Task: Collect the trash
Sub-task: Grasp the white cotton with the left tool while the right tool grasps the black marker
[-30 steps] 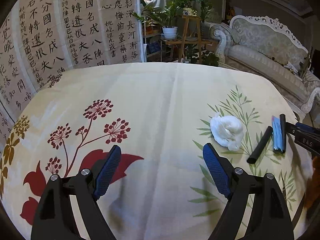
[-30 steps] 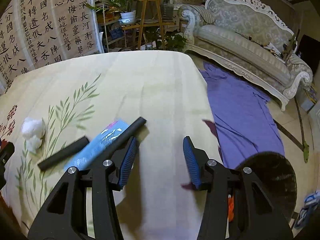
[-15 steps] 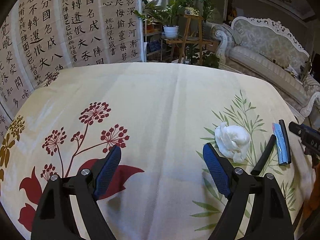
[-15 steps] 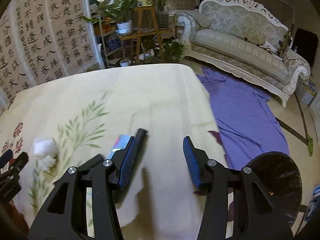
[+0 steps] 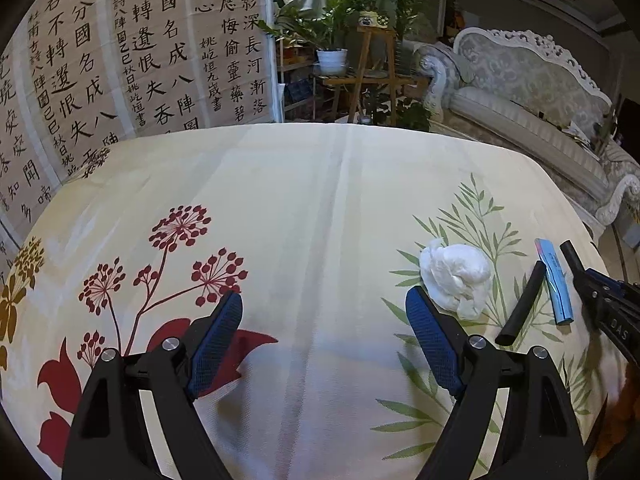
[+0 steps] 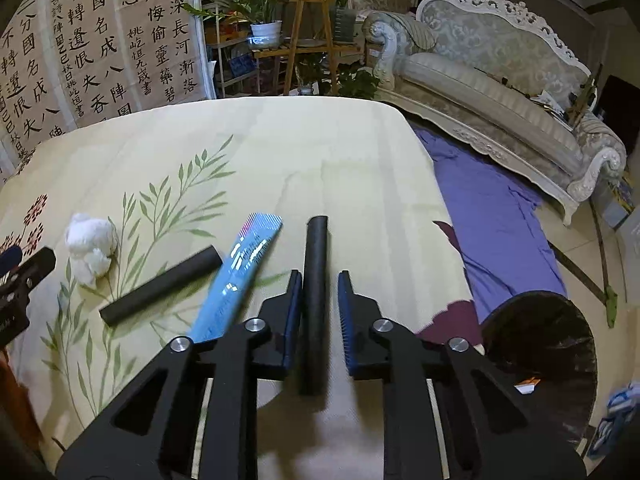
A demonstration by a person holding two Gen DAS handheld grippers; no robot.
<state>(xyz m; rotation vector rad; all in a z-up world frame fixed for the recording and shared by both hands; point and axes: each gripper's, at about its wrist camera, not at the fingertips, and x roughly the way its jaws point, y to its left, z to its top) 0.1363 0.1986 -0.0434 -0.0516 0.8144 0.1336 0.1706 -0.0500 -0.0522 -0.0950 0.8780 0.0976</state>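
On the floral tablecloth lie a white tissue wad, a black tube, a blue wrapper and a second black tube. My right gripper is closing on that second tube, which runs lengthwise between the pads near the table's right edge. In the left wrist view my left gripper stands open over bare cloth. The tissue wad lies just beyond its right finger. The loose tube, the wrapper and my right gripper sit further right.
A dark round trash bin stands on the floor right of the table, beside a purple cloth. An ornate sofa fills the far right. Calligraphy panels and potted plants stand behind the table.
My right gripper's jaws have narrowed from wide apart to close around the right black tube, which now lies between them. The left gripper has stayed open and hardly moved.
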